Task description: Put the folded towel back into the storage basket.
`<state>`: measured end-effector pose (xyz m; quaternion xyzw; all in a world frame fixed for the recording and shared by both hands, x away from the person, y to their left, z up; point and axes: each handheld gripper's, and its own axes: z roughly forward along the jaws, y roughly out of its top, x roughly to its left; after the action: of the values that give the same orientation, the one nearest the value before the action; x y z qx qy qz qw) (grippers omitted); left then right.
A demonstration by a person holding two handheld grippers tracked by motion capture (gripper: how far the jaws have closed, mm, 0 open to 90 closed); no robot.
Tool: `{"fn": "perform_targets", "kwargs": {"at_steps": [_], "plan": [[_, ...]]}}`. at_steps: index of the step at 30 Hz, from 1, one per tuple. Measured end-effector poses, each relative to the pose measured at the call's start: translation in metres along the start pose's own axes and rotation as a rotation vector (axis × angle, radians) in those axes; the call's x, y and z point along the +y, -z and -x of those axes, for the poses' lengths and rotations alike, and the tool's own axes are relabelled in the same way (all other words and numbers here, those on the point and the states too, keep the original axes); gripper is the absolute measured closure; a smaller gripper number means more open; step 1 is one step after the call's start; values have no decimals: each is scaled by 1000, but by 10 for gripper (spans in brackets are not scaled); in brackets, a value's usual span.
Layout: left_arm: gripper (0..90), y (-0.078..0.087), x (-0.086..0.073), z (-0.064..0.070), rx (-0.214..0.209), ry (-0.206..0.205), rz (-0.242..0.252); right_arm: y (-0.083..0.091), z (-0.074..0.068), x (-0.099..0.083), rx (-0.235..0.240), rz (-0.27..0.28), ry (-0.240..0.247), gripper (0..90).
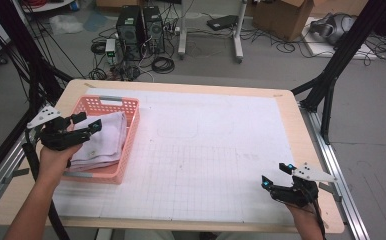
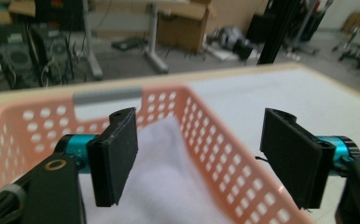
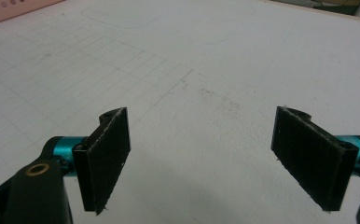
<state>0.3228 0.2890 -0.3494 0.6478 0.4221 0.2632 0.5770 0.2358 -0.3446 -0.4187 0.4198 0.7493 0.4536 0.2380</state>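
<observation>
White mat | left tongs spread over basket towel | right tongs spread near mat edge

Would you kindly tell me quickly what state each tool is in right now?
Left tool: open, holding nothing, poised over the white cloth in the pink basket.
Right tool: open, holding nothing, above the white mat.

Even, soft indoor light; faint shadows, backgrounds slightly blurred.
</observation>
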Motion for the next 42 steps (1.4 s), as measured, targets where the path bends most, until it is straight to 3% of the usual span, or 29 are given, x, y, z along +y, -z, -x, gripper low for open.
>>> {"fn": "perform_targets", "kwargs": {"at_steps": [4, 15, 20, 32, 36, 42], "plan": [[198, -1, 4, 19, -47, 5, 31, 0, 0, 1, -1, 3, -1, 183], [199, -14, 2, 78, -199, -35, 75, 1, -1, 3, -1, 15, 13, 183], [199, -22, -5, 102, -250, -47, 75, 0, -1, 3, 4, 20, 6, 182], [205, -51, -41, 169, -373, -132, 2, -1, -3, 6, 14, 28, 18, 177], [208, -58, -52, 181, -388, -157, -24, 0, -4, 5, 8, 32, 28, 176], [210, -67, -73, 190, -397, -151, -64, -1, -7, 6, 6, 25, 31, 176]]}}
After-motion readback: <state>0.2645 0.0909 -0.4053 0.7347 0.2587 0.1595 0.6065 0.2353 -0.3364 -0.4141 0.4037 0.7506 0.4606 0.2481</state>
